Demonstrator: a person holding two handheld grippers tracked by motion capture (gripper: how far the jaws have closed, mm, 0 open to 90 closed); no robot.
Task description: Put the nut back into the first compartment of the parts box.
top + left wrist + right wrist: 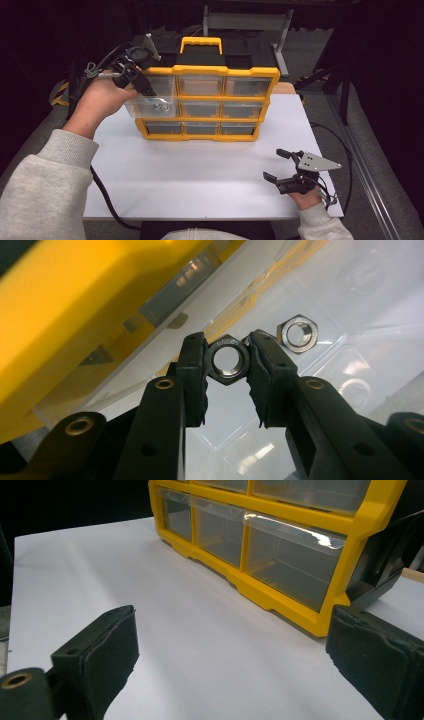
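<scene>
A yellow organizer with clear drawers stands on the white table. Its middle-left drawer is pulled out. My left gripper reaches down into that drawer. In the left gripper view this gripper is shut on a steel hex nut, held between the two pads. A second hex nut lies on the clear drawer floor just beyond. My right gripper rests near the table's front right, open with nothing between its fingers; the organizer stands ahead of it.
The organizer's yellow carry handle rises at the back. Dark stands and a metal frame lie beyond the table. A black cable trails off the left front edge. Bare white table spreads between the organizer and the right gripper.
</scene>
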